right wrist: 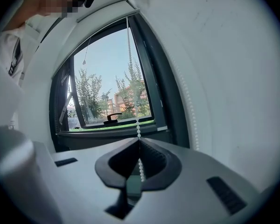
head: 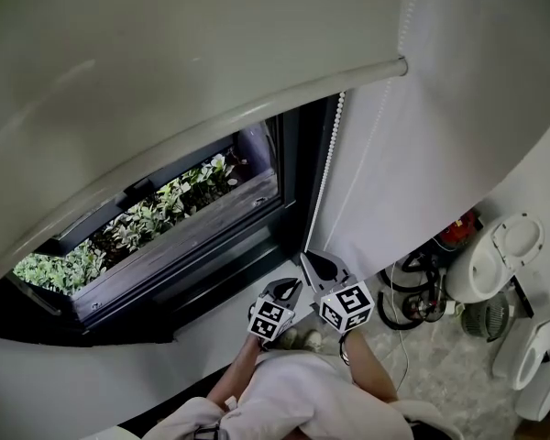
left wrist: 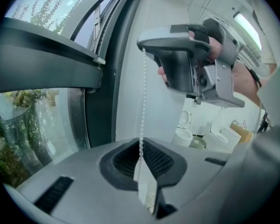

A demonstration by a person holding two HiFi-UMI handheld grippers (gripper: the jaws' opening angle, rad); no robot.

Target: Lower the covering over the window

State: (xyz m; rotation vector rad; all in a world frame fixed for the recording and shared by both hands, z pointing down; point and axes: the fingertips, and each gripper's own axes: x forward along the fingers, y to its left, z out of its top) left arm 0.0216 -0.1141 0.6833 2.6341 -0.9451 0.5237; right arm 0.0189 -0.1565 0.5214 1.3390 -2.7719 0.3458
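A white roller blind (head: 165, 53) hangs partway down over the dark-framed window (head: 179, 236), its bottom bar (head: 284, 97) well above the sill. A white bead chain (head: 328, 168) runs down the window's right side. Both grippers are below it, close together. My right gripper (head: 313, 262) is the upper one, shut on the bead chain (right wrist: 139, 133), which passes between its jaws (right wrist: 139, 141). Just under it, my left gripper (head: 293, 285) is shut on the same chain (left wrist: 142, 101) at its tips (left wrist: 141, 143). In the left gripper view the right gripper (left wrist: 186, 55) shows above.
White bathroom fixtures (head: 500, 255), a small fan (head: 484, 319), coiled hoses (head: 412, 291) and a red item (head: 458, 229) stand on the floor at the right. A second chain strand (right wrist: 189, 106) hangs along the white wall. The window handle (right wrist: 113, 117) sits at the sill.
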